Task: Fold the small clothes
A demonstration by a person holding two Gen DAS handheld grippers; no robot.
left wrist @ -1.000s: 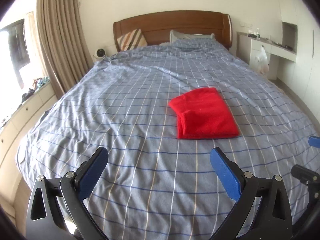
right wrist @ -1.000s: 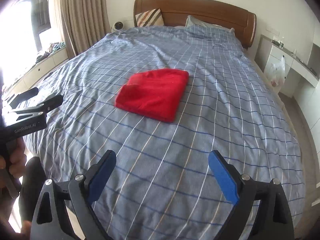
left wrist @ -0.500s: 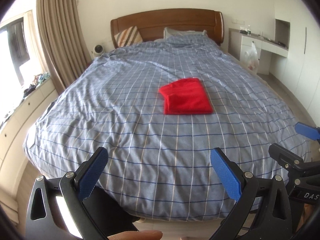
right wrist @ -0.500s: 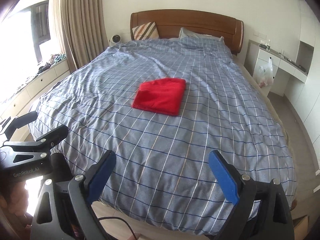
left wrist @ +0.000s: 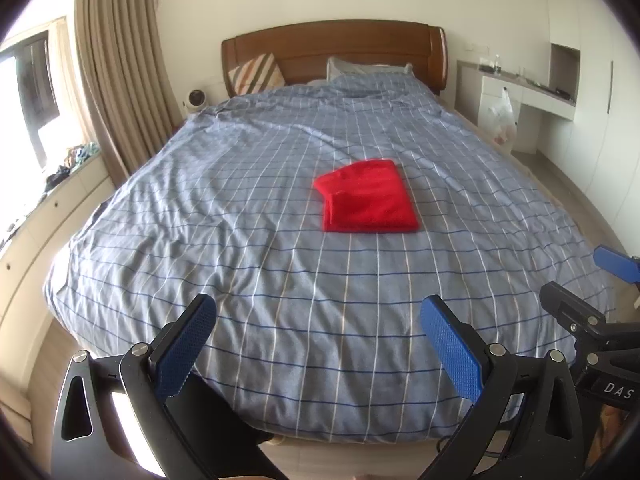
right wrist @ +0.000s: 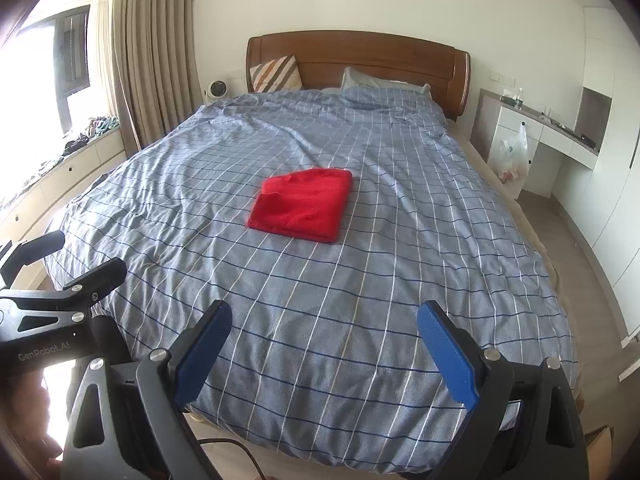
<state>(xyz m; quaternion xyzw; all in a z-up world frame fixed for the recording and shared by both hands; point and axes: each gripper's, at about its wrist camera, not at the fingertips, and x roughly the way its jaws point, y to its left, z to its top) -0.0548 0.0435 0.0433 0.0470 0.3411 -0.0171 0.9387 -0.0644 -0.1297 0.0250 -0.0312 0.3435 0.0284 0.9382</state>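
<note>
A red garment [left wrist: 366, 197] lies folded into a neat rectangle in the middle of the bed [left wrist: 240, 240]; it also shows in the right wrist view [right wrist: 303, 205]. My left gripper [left wrist: 318, 344] is open and empty, held back over the foot of the bed, far from the garment. My right gripper [right wrist: 325, 350] is open and empty, likewise back at the foot of the bed [right wrist: 400, 280]. The right gripper shows at the right edge of the left wrist view [left wrist: 600, 280], and the left gripper at the left edge of the right wrist view [right wrist: 60, 280].
The bed has a blue checked cover, a wooden headboard [left wrist: 336, 50] and pillows [left wrist: 256, 74]. Curtains [left wrist: 120, 80] and a low cabinet with clutter [left wrist: 60, 184] stand at the left. A white desk with a plastic bag [left wrist: 502, 118] stands at the right.
Both grippers have pulled back from the garment to the foot of the bed, so the whole bed is in view. The garment lies unmoved. Both grippers stayed open.
</note>
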